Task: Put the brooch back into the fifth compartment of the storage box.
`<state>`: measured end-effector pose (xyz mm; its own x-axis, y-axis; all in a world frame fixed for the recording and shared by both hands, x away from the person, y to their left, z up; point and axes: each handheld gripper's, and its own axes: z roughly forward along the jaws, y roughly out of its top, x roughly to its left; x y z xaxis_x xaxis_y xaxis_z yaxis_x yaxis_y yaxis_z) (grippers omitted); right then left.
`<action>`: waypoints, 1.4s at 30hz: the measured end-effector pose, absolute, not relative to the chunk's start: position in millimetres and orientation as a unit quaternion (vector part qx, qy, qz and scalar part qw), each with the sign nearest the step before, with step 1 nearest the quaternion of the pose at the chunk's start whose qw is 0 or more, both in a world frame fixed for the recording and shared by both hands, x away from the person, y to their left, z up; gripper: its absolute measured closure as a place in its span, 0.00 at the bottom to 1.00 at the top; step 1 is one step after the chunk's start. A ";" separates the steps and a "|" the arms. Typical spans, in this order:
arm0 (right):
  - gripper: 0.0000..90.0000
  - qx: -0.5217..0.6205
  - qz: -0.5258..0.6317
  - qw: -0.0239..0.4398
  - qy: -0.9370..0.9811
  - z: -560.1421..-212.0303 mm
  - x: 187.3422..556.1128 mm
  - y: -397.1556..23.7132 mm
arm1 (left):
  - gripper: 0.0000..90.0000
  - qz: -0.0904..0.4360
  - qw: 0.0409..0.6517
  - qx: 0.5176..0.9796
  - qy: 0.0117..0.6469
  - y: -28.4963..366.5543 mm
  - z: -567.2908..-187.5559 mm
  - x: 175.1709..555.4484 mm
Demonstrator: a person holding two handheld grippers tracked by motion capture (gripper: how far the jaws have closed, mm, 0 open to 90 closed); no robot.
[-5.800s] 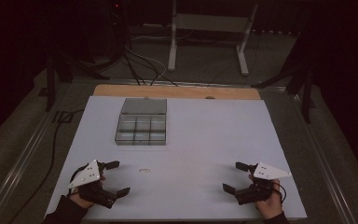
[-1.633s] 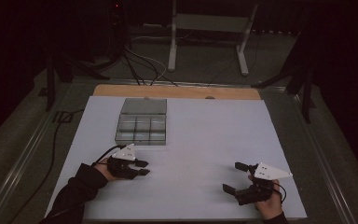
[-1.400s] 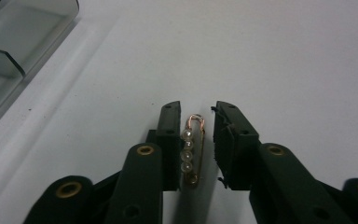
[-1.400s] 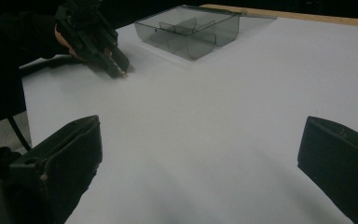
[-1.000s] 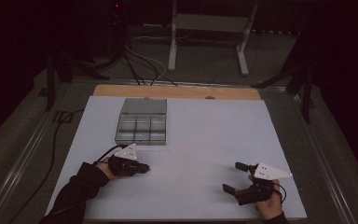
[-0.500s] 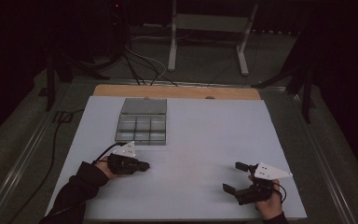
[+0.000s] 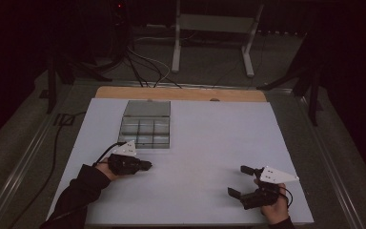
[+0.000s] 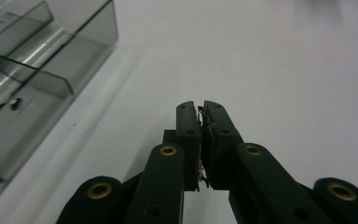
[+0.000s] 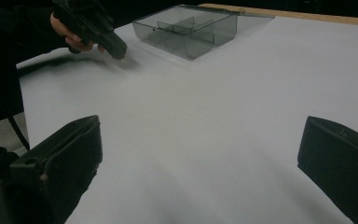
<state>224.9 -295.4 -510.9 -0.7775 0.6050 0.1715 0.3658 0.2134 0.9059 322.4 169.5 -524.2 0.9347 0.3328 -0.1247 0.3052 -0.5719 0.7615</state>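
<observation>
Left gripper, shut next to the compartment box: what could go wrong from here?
1. The left gripper is shut, with something thin and too small to identify between its fingers. It could slip out on the way to the compartment box.
2. The box wall stands close beside the gripper, so a sideways move could knock the box.
3. The right gripper waits open and far off, too far to steady the box.

A clear grey compartment box [image 7: 145,130], lid open and standing flat, is being seen just ahead and left of the left gripper [image 8: 202,112]; something tiny and thin is being pinched between that gripper's jaws.
</observation>
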 end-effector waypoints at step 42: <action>0.00 0.312 0.541 0.109 0.773 -510.7 224.9 -294.6 | 0.97 0.048 0.483 0.843 0.231 179.0 -497.1 349.0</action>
